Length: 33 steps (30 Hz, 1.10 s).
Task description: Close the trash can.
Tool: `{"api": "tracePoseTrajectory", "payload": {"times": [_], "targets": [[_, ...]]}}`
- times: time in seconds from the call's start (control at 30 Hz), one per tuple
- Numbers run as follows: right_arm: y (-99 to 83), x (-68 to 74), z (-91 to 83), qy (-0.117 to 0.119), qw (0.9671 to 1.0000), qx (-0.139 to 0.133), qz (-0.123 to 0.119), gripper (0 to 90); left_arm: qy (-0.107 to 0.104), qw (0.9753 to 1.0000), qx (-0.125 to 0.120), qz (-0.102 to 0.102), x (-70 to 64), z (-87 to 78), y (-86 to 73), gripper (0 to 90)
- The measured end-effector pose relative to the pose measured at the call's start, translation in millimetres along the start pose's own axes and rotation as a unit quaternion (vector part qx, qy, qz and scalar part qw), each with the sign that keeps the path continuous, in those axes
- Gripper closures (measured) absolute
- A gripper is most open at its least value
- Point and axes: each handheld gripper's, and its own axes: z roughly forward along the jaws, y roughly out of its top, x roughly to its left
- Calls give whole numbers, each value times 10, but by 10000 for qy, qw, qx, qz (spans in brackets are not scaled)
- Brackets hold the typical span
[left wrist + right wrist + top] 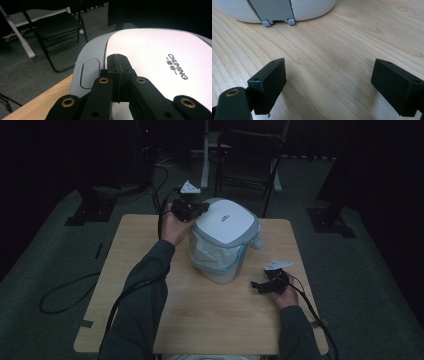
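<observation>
A small white trash bin (222,247) with a white and grey lid (226,221) stands in the middle of the wooden table (210,320); a plastic liner shows under the lid. My left gripper (202,207) is shut, its tips resting over the back left edge of the lid. In the left gripper view the closed jaws (117,60) lie on the white lid (155,52) beside a grey oval button (88,72). My right gripper (257,286) rests low over the table right of the bin, jaws wide open and empty (328,77). The bin base (277,11) is just ahead of it.
A black folding chair (250,165) stands behind the table on the grey floor, also seen as the chair (53,25) in the left gripper view. Cables (65,292) trail over the floor at left. The room is dark around the table.
</observation>
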Motion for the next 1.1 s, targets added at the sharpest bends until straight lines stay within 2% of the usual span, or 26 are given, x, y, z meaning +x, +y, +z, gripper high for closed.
{"api": "tracePoseTrajectory", "payload": {"times": [0.07,0.13,0.27,0.37,0.4,0.73,0.83,1.1], "targets": [[0,0,0,0,10000,-1,-3,119,-57,9999,87,-77,23,16,-6,900],[0,0,0,-1,10000,0,-2,118,-69,9999,9,-138,37,24,-37,900],[0,0,0,0,10000,1,-3,119,79,9998,27,-161,47,11,-42,900],[0,0,0,-1,10000,-1,-3,119,75,9998,-2,-202,67,-11,-43,900],[0,0,0,-1,10000,0,0,119,80,9995,-129,-291,93,-63,-45,886],[-1,1,0,-2,10000,0,-1,119,109,9986,-392,-350,211,-366,-103,817],[-1,1,-1,-3,10000,0,-1,119,108,9979,-469,-441,292,-483,-205,804],[-1,2,-1,-9,10000,0,2,119,139,9957,-551,-731,451,-642,-543,787]]}}
